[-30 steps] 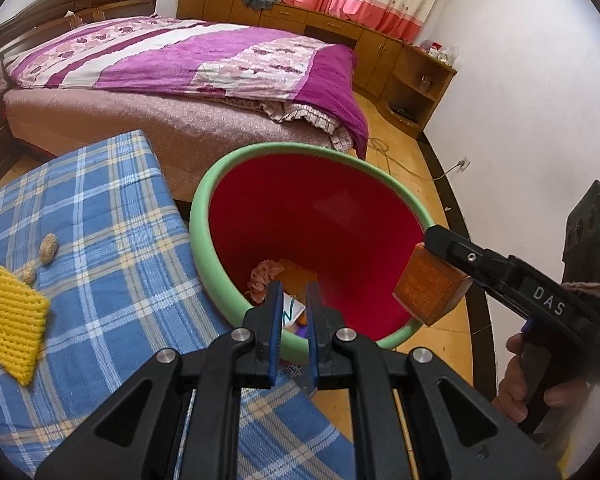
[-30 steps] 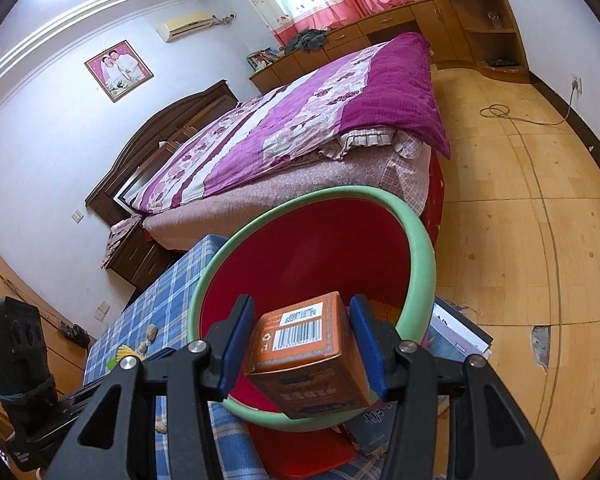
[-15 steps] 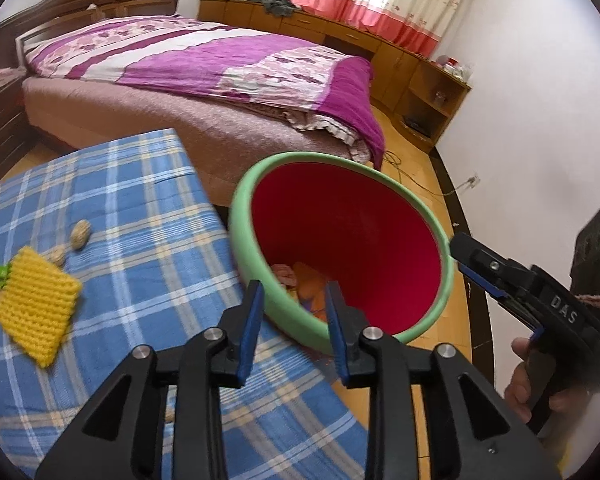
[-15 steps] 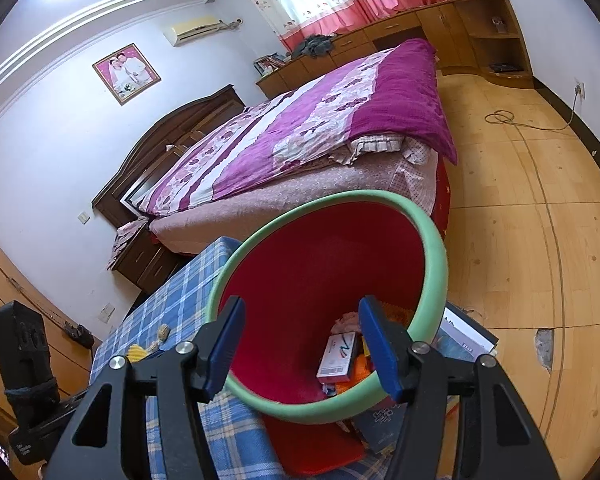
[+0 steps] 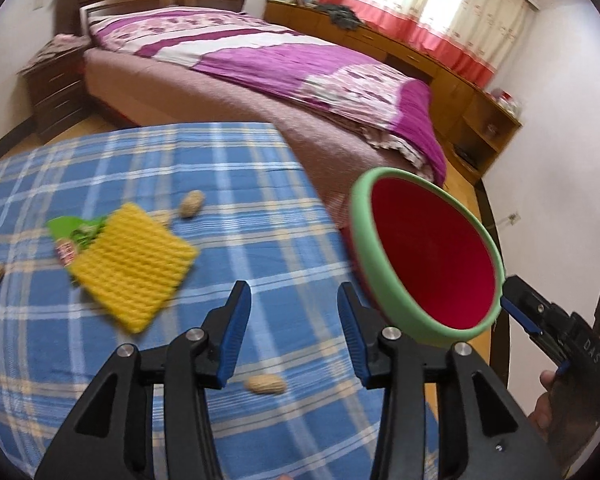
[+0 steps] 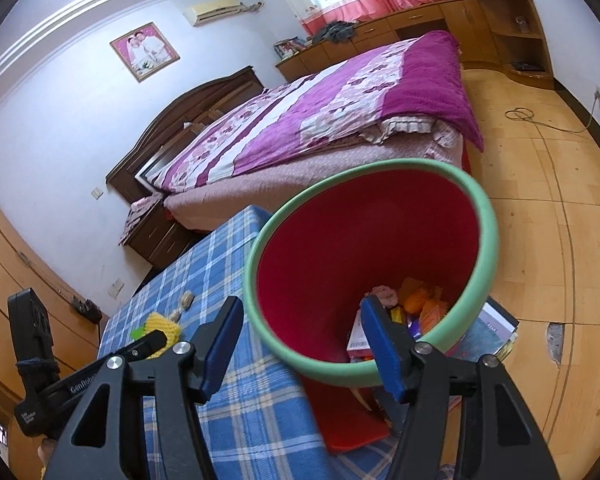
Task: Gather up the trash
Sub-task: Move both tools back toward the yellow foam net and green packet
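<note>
You have four peanuts (image 5: 191, 204) around one yellow foam net (image 5: 136, 268), one green wrapper (image 5: 74, 232) beside it, and one red bin (image 5: 432, 264).

My left tool (image 5: 292, 332) is matte black plastic with blue pads (image 5: 236, 328) on its inner faces and silver screws at the joints. My right tool (image 6: 300, 344) is built alike — its side reads "DAS" in white — with bare fingers (image 5: 540, 400) wrapped round its grip.

Right hand-held gripper (image 5: 518, 312) body: "DAS"
Left hand-held gripper (image 6: 156, 338) arm: partly legible "GenRobot"
</note>
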The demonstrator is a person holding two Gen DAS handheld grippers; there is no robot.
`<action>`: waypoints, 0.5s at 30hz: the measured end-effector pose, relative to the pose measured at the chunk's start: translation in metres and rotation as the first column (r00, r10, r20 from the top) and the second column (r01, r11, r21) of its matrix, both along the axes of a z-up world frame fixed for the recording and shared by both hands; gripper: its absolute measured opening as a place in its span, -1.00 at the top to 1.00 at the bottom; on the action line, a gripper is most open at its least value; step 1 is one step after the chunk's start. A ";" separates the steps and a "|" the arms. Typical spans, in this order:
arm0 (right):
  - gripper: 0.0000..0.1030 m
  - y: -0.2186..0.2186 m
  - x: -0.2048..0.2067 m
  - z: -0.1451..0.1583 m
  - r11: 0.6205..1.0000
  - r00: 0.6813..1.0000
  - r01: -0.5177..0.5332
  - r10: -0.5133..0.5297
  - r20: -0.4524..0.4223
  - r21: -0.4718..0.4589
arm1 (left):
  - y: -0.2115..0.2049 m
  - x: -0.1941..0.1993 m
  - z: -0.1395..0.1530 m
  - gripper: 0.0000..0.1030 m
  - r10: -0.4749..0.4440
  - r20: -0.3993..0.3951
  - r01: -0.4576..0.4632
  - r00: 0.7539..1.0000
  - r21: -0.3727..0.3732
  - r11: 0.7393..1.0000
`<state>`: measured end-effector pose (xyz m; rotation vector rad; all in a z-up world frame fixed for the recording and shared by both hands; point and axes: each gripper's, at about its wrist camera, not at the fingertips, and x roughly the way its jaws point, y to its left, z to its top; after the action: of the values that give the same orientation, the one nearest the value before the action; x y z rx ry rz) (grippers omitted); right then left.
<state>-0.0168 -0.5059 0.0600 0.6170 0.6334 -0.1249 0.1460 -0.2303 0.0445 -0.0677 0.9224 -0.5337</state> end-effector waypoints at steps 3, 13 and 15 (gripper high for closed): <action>-0.25 0.009 0.003 0.000 1.000 1.000 -0.018 0.018 -0.007 -0.002 | 0.018 0.003 -0.002 0.13 0.040 -0.004 -0.040 0.999 0.003 0.999; -0.28 0.050 0.025 0.005 0.994 0.994 -0.105 0.104 -0.022 -0.041 | 0.072 0.008 -0.008 0.13 0.152 -0.007 -0.152 0.988 0.013 0.988; -0.32 0.060 0.032 0.007 0.990 0.991 -0.129 0.127 -0.031 -0.050 | 0.083 0.011 -0.009 0.13 0.172 -0.014 -0.172 0.985 0.019 0.985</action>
<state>0.0155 -0.4456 0.0674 0.5238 0.6926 -0.0298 0.1565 -0.1469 0.0359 -0.1343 0.9270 -0.3652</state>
